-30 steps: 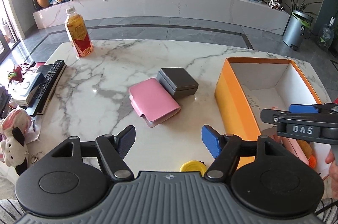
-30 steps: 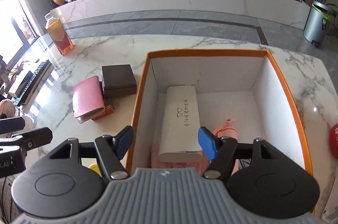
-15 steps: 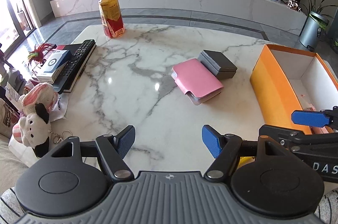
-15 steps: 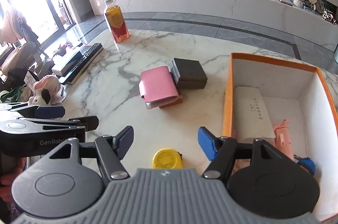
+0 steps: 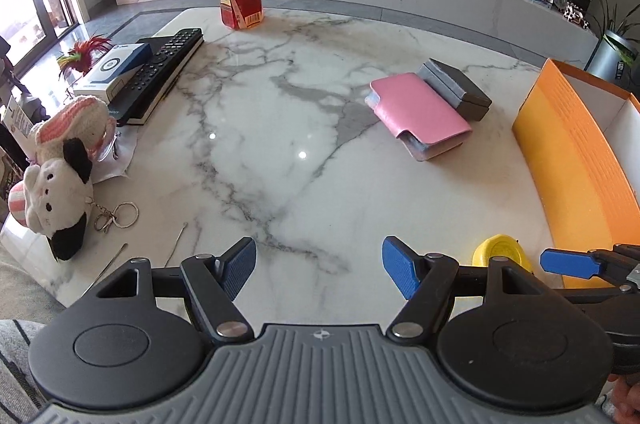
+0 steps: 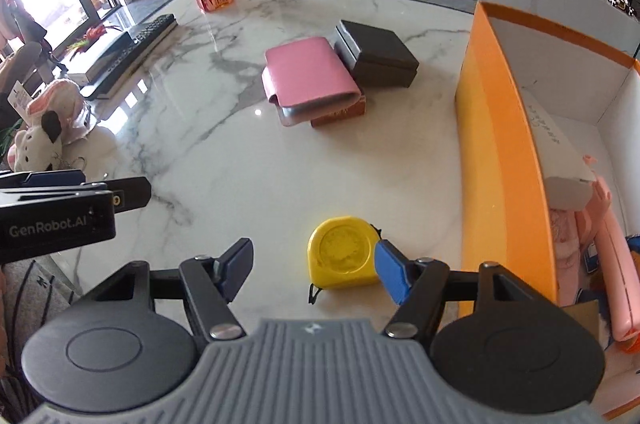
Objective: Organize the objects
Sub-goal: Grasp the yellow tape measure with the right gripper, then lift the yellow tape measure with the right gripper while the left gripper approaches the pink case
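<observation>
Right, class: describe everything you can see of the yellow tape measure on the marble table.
The yellow tape measure is a rounded, plastic-looking case with a circular yellow disc set in its upper face. It lies flat on the marble table, close to the orange box but apart from it. A thin dark strap trails from its near corner. The right tongs are open just before it, the blue right fingertip overlapping its edge; whether they touch is unclear. In the left wrist view only its top shows.
</observation>
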Demonstrator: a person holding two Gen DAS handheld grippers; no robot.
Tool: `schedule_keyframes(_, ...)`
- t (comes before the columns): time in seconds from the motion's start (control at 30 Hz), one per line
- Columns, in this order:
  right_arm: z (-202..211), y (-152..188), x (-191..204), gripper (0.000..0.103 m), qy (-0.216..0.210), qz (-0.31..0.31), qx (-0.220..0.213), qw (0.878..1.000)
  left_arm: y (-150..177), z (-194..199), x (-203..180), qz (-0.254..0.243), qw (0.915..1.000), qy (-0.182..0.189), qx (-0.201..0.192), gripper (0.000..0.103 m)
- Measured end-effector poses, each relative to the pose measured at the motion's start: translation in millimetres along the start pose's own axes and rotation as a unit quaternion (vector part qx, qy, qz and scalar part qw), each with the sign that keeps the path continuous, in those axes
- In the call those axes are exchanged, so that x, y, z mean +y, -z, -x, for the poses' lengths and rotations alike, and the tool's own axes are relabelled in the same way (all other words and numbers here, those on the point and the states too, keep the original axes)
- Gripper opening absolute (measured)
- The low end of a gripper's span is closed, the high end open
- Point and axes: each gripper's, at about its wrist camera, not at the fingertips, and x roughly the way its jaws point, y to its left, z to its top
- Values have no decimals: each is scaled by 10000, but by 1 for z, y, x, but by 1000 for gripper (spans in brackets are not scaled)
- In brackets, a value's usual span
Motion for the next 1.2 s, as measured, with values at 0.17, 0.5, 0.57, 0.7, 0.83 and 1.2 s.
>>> schedule_keyframes(0.17,-21,6,0,71,352,-38,111,9993,1,-5,7,7,10000,-60,10,82)
schedule_keyframes(0.5,-37,10,-7,64,426,-129,50,9990,3,-18,7,-32,9997,-62,230,82)
schedule_keyframes(0.57,-36,12,-7,59,449,-96,-118,9989,4,-20,4,-87,9996,-95,251,82)
schedule_keyframes(0.7,-34,18,-4,58,490,109,-305,9983,-2,-22,0,-10,9996,15,267,82)
schedule_keyframes(0.83,-33,19,-6,58,448,106,-358,9983,-20,-24,-2,578,9977,305,199,82)
schedule_keyframes(1.2,-30,14,-14,58,172,-52,-191,9997,-102,-77,-64,925,9947,416,159,80)
